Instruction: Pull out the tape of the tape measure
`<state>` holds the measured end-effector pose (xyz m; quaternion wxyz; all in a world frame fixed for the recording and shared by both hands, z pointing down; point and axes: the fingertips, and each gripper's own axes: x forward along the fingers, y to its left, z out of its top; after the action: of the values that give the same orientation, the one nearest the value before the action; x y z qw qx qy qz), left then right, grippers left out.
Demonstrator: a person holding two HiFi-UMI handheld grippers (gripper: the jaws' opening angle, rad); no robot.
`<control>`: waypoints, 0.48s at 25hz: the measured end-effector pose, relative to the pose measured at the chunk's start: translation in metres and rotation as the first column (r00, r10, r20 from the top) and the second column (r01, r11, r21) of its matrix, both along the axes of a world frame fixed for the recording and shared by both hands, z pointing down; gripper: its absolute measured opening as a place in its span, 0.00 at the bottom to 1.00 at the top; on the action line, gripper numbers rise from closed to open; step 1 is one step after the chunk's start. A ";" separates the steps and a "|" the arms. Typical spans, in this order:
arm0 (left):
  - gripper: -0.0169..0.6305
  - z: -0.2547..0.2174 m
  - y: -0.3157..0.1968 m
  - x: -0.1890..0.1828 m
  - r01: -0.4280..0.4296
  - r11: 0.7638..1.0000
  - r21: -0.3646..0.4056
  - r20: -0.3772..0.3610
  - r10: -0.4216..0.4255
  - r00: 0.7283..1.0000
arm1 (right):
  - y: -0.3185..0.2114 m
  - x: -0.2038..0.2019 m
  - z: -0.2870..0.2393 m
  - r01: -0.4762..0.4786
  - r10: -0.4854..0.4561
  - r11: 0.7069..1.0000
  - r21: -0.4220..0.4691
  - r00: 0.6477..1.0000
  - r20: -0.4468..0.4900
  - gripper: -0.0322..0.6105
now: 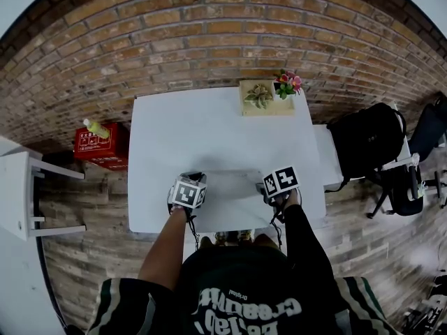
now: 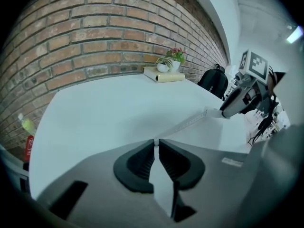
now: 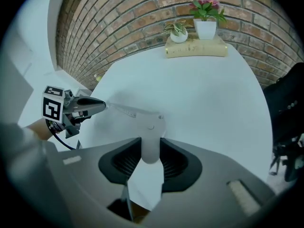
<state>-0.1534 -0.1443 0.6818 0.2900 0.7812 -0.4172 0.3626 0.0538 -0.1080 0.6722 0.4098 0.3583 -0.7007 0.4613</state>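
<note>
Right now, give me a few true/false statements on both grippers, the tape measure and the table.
1. The right gripper grips the white plastic tape measure case. True.
2. The left gripper is empty, fingers wide apart. False: they are nearly together, pinching the end of the thin white tape.
3. The thin white tape spans between both grippers. True.
4. The pink potted flowers stand at the white table's near edge. False: they stand at the far edge, by the brick wall.
</note>
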 end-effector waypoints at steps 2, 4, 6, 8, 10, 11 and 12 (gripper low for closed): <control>0.09 -0.002 0.000 -0.002 0.016 1.000 -0.004 -0.007 -0.016 1.000 | -0.002 -0.001 -0.002 0.001 -0.001 1.000 0.008 1.000 -0.003 0.26; 0.09 -0.005 0.001 -0.003 0.031 0.999 -0.005 -0.015 -0.031 0.999 | -0.004 -0.001 -0.005 0.002 -0.002 1.000 0.017 1.000 -0.011 0.26; 0.09 -0.007 0.001 -0.006 0.050 0.999 -0.006 -0.015 -0.050 0.999 | -0.006 0.000 -0.007 0.008 -0.007 1.000 0.029 1.000 -0.026 0.26; 0.09 -0.008 0.001 -0.012 0.071 0.997 -0.010 -0.009 -0.072 0.997 | -0.008 0.004 -0.008 0.010 -0.009 0.999 0.038 0.999 -0.037 0.26; 0.09 -0.009 0.002 -0.015 0.087 0.996 -0.015 -0.016 -0.087 0.996 | -0.009 0.007 -0.009 0.012 -0.010 0.999 0.042 0.999 -0.038 0.26; 0.09 -0.009 0.002 -0.016 0.093 0.996 -0.017 -0.021 -0.093 0.995 | -0.009 0.007 -0.009 0.012 -0.010 0.999 0.044 0.999 -0.039 0.26; 0.09 -0.010 0.002 -0.016 0.097 0.995 -0.018 -0.025 -0.097 0.995 | -0.009 0.008 -0.009 0.012 -0.010 0.999 0.046 0.999 -0.041 0.26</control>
<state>-0.1690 -0.1424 0.6722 0.3190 0.7622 -0.4480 0.3415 0.0613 -0.1168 0.6629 0.4180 0.3733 -0.7046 0.4353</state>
